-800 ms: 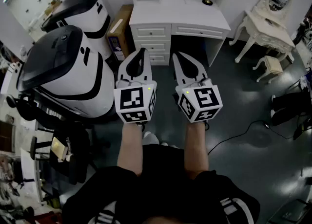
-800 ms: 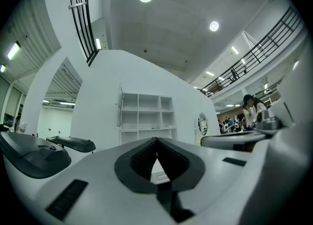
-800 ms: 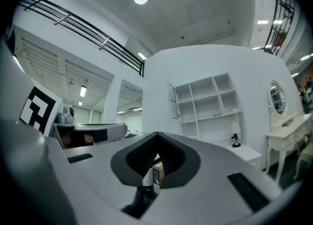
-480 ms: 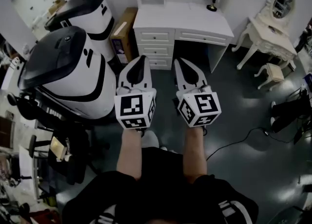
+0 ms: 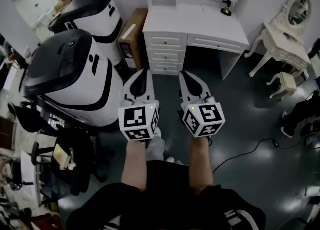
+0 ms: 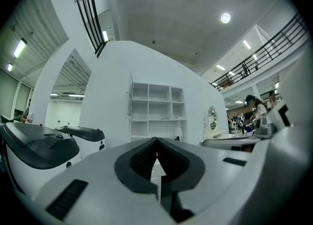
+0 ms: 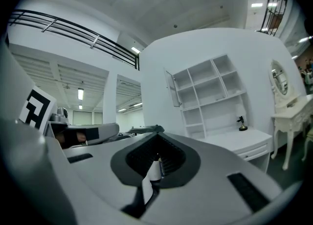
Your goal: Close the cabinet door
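Far off to the left of my left gripper (image 5: 143, 73) stood two big white-and-black machine housings (image 5: 70, 74). A cardboard box (image 5: 132, 36) was wedged between them and the white desk (image 5: 195, 21) ahead. I held the left gripper level, its jaws pressed together with nothing between them, pointing toward the desk's drawers.

Above the desk, ahead of both grippers and higher than them, rose the open shelf unit (image 6: 157, 109). Its narrow cabinet door (image 6: 130, 93) stood swung out from the unit's left edge, well apart from either gripper.

My right gripper (image 5: 185, 75) hung just beside the left one, level too, clamped shut and empty. I reckoned the closed jaws suited the job: a door like that wants a push on its panel, not a grasp, and shut tips make a firm blunt point. The closing itself was not yet begun, since I stood too far back and too low to reach the door.

Well off to the right of the right gripper were a vanity table (image 5: 282, 39) with an oval mirror and a small stool (image 5: 287, 81), clear of my path.
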Motion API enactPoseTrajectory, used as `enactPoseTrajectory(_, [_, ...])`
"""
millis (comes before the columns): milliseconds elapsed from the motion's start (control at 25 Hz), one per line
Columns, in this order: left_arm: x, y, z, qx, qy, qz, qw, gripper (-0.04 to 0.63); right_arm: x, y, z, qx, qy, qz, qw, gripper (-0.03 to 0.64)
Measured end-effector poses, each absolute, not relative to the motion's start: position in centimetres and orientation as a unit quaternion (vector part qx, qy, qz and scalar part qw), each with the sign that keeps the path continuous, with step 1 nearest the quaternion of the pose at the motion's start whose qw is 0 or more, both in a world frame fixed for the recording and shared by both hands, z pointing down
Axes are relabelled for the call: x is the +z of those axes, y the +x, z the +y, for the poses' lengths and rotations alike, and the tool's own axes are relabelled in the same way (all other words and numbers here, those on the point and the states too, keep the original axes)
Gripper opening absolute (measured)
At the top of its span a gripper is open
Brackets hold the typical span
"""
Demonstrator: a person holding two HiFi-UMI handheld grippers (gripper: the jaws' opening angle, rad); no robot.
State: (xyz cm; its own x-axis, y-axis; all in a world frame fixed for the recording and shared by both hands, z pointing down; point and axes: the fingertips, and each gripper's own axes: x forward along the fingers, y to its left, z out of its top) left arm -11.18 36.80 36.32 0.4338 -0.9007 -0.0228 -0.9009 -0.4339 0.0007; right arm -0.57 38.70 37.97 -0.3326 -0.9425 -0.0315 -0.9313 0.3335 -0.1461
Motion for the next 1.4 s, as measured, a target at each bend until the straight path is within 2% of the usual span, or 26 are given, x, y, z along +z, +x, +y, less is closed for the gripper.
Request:
enactPoseTrajectory(160, [37.3,-12.0,33.6,0.002,-0.841,0.541,-0.001,0.012,39.0,-0.5,35.0,-0.065,-0.577,0.813,0.049,0.011])
enactPoseTrajectory(600, [37.1,-20.4,21.0,0.003,-0.805,0.593,0.000,0.012,39.3,-9.4,21.5,-0.068,-0.520,0.850,0.045,0.011])
enactPoseTrajectory(1120, [37.6,-24.7,10.6,0.024,-0.801,0.598,-0.010,0.012,38.0,-12.0,11.3,-0.029,-0.525,0.850,-0.004,0.011])
enactPoseTrajectory(1400, [37.7,-24.7,7.9,0.045,-0.810,0.584,-0.020,0.012,37.9,-13.4,9.1,-0.011,-0.525,0.850,-0.025,0.011])
